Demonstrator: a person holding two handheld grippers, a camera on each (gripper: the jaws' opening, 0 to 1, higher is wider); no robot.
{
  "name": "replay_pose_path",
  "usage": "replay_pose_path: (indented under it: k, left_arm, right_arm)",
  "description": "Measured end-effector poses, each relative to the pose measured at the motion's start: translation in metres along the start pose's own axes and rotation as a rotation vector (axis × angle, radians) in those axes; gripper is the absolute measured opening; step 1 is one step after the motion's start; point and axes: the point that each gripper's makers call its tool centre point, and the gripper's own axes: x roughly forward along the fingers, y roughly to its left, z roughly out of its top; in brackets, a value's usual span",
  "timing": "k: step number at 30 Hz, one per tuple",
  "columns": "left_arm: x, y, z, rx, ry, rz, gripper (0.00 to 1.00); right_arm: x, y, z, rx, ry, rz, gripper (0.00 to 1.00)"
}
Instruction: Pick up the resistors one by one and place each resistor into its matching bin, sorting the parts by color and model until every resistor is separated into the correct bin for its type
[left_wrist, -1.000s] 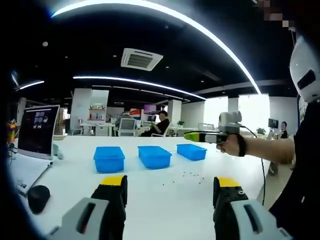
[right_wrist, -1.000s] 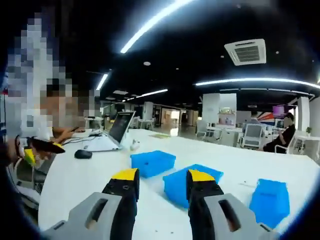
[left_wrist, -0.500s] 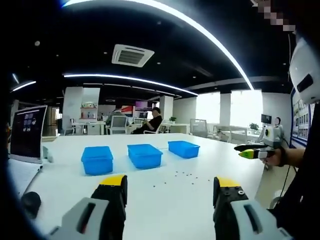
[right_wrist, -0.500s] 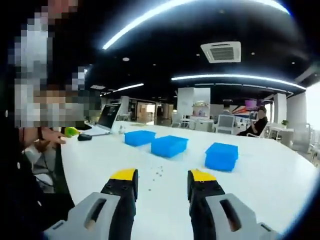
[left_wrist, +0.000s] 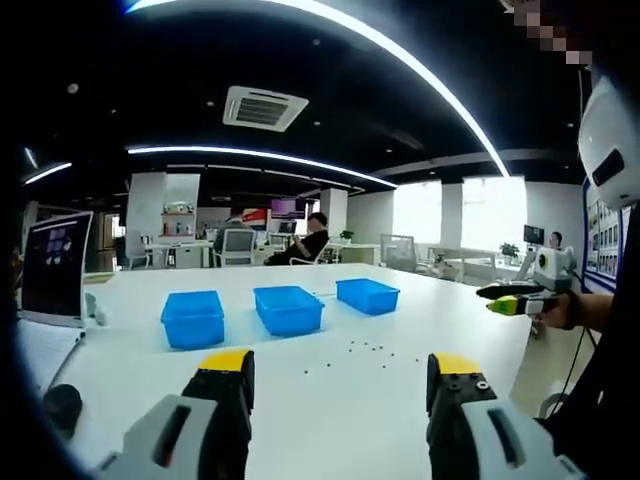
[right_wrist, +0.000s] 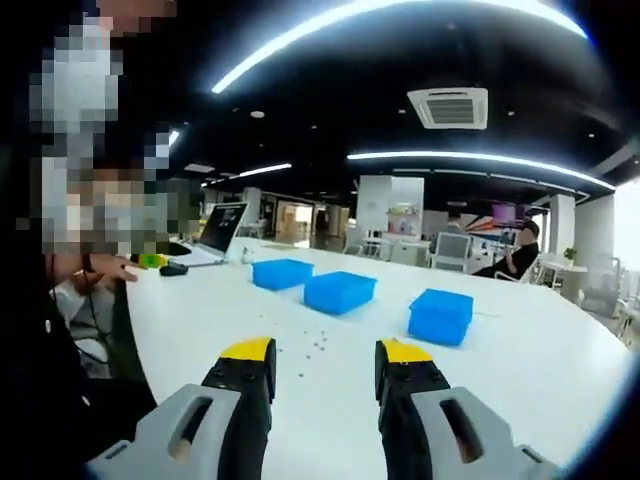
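Three blue bins (left_wrist: 288, 308) in a row on white tabletop (left_wrist: 330, 400), contents not visible. Resistors (left_wrist: 365, 350) scattered just in front. Left gripper (left_wrist: 335, 375) and right gripper (right_wrist: 324, 358): fingers spread, holding nothing.

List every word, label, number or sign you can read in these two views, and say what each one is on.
No text can be read anywhere.
Laptop screen: small coloured patches, too blurred to read.
Wall posters at the right edge of the left gripper view: too small to read.
Blue bins, white table, left gripper and right gripper: no labels or markings visible.
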Motion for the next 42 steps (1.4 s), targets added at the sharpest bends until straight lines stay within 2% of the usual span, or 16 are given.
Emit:
replay_pose_path:
  k: [42]
  left_arm:
    - [0.0, 0.01, -0.005, -0.015, 0.004, 0.008, 0.71]
  right_arm:
    - [0.004, 0.01, -0.007, -0.029, 0.048, 0.034, 0.41]
